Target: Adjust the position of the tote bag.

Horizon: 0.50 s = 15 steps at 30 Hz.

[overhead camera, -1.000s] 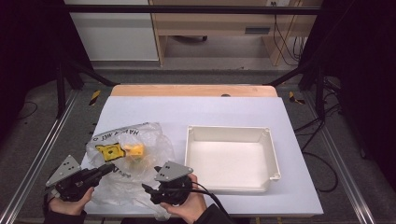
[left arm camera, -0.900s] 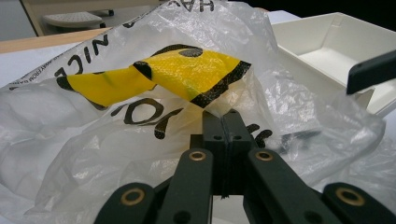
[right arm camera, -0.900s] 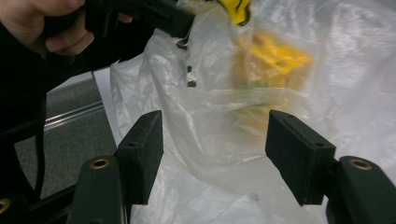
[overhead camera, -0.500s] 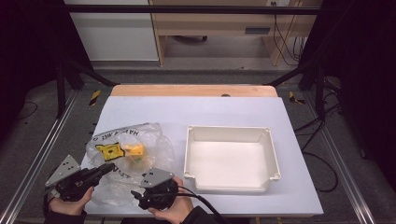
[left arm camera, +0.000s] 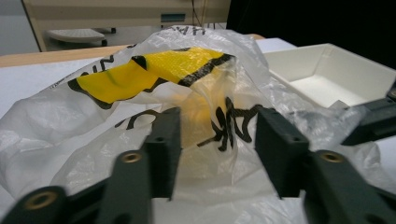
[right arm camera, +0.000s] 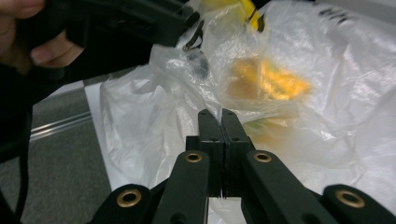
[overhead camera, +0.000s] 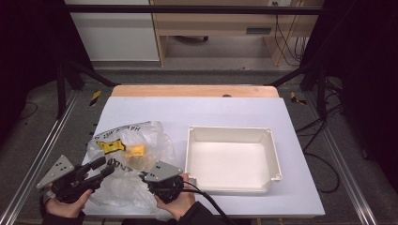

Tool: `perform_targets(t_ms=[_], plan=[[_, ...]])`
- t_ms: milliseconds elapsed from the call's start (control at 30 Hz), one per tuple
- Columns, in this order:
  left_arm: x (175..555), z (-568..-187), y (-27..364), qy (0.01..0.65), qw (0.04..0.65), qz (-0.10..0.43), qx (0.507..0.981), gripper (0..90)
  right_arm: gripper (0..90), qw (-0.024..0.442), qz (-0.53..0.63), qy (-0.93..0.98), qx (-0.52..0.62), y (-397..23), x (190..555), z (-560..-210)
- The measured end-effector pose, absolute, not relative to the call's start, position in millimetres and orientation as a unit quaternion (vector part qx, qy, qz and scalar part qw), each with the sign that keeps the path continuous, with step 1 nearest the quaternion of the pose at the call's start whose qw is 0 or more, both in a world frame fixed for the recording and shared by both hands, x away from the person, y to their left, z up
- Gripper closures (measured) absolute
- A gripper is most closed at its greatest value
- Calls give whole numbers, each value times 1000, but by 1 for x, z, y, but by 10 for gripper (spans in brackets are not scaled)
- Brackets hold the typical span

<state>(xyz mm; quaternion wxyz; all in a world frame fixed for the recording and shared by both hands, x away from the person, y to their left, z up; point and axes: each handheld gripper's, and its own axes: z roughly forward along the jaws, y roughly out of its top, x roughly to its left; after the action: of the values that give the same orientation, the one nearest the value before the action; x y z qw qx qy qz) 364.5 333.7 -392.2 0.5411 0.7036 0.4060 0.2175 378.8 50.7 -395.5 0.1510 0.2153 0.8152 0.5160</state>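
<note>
Crinkly clear plastic bag with black lettering and a yellow-and-black patch (overhead camera: pixel 126 161) lies on the white counter (overhead camera: pixel 225 115), left of the empty white plastic tray (overhead camera: pixel 234 159), not touching it as far as you can tell. Something yellow (overhead camera: pixel 136 151) sits inside, seen through the film; what it is, can't tell.

Your left tongs (left arm camera: pixel 217 149) have just been opening: the jaws stand partly apart with a bulge of bag between them, pads not pressing it. Your right tongs (right arm camera: pixel 222 122) have just been closing: the jaws are together, and a thin fold of film appears pinched at their tip at the bag's near edge.

Handling, judged: the bag is light, limp and slippery. It will stretch, slide and collapse rather than lift as one piece, and the content may shift or drop out once the mouth tips. Take hold on gathered film, a bunched fold near the rim, not a single flat layer. Keep both holds apart so the opening spreads. Pull gently; thin film can tear.
</note>
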Motion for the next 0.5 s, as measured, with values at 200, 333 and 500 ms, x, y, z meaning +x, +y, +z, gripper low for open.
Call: perform_targets(t_ms=[200, 333, 500], plan=[[363, -391, 329, 392, 533, 216, 718, 354, 896, 175, 528, 798, 229, 47, 383, -382], [364, -394, 323, 382, 522, 217, 731, 331, 896, 183, 532, 792, 237, 48, 385, -379], [369, -398, 318, 382, 499, 225, 745, 326, 896, 185, 538, 789, 232, 51, 384, -377]])
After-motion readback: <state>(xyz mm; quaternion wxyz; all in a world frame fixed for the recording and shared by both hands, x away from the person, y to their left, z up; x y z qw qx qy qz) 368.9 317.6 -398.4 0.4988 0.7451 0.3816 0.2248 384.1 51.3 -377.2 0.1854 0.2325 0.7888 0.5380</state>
